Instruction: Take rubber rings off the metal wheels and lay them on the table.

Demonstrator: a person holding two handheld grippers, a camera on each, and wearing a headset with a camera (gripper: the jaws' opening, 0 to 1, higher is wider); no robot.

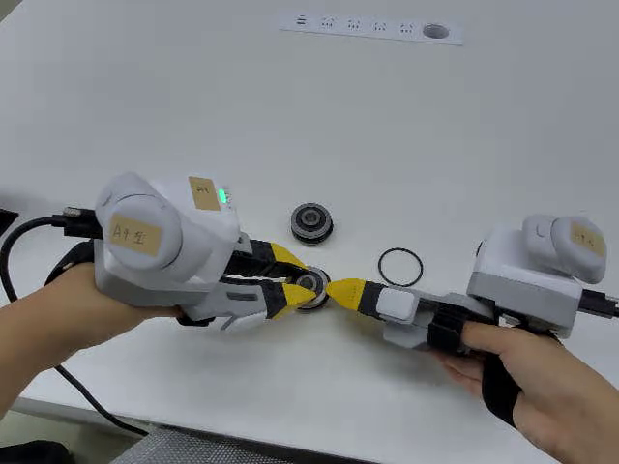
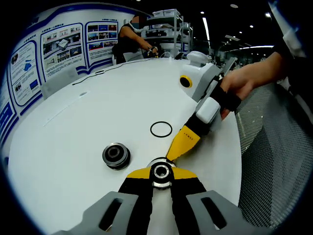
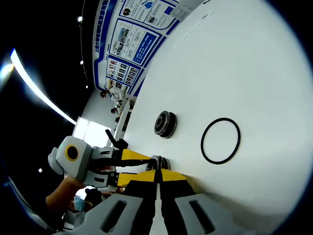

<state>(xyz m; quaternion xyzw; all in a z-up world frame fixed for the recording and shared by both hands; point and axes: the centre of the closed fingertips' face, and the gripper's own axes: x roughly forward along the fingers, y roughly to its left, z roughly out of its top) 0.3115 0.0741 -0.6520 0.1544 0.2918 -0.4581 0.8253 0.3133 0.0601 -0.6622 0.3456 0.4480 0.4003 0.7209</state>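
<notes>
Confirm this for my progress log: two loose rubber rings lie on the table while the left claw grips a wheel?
No. One loose rubber ring lies on the table, as the head view shows; the left claw does grip a wheel.

We work in a lab-like hall: ahead of the left gripper [image 2: 161,172], wall posters [image 2: 63,44], storage racks [image 2: 168,24], strip lights [image 2: 205,27].

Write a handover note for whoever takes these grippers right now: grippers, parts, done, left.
Left gripper: shut on one metal wheel.
Right gripper: shut, tips against that wheel; whether it pinches the ring is unclear.
Done: one rubber ring lies loose on the table.
Left: strip the held wheel, then the second wheel lying beyond it, apparently ring on.
</notes>
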